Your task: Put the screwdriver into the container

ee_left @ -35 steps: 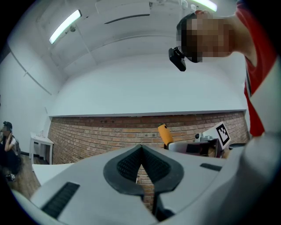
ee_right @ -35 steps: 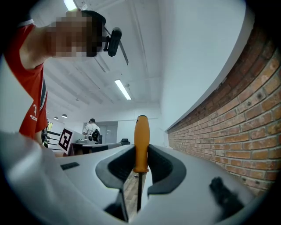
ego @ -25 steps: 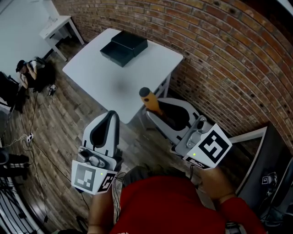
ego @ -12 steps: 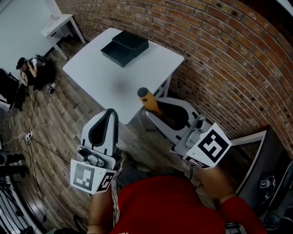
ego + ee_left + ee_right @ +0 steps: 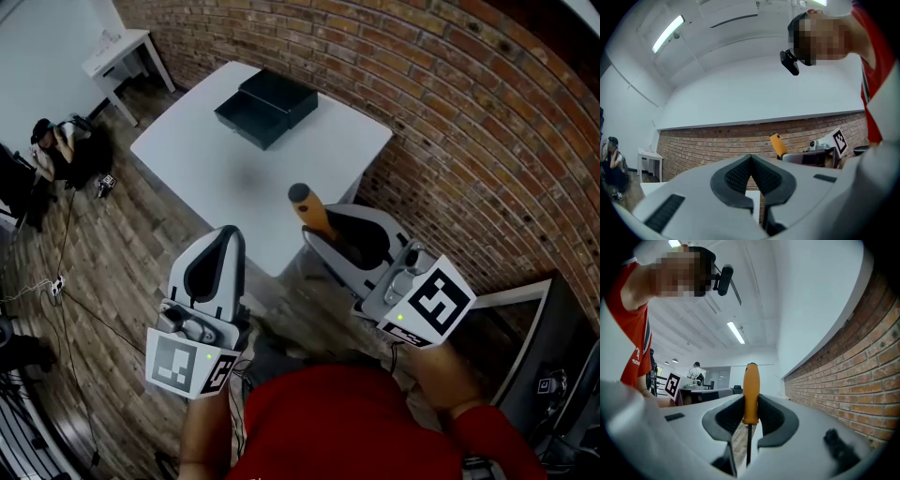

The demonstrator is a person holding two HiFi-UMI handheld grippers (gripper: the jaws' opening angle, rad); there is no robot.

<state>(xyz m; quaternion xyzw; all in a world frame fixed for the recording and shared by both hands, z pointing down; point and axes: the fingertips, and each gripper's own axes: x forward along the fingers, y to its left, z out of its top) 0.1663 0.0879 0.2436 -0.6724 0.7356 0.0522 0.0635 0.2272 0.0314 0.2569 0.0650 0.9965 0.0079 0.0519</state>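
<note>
holding item: orange-handled screwdriver with dark metal shaft (image 5: 751, 392), clamped between the jaws of the right gripper (image 5: 751, 404). jaws pressed on the lower handle; rounded handle end stands clear beyond the tips, shaft runs back down between the jaws toward the gripper body.

position, head view: screwdriver (image 5: 309, 208) in the air over the near edge of the white square table (image 5: 319, 155), not touching it. long axis tilted, handle end leading up and left, toward the table.

destination: black rectangular open-topped container (image 5: 251, 120) on the far part of the table, a second black box part touching it behind. container lies ahead and left of the handle end, well apart from it.

right gripper (image 5: 330, 234): nearer the container of the two and already loaded; judged the one to reach forward-left.

left gripper (image 5: 223, 246): low on the left, off the table, above the wood-plank floor (image 5: 122, 253); jaws (image 5: 751, 161) pressed together on nothing.
</note>
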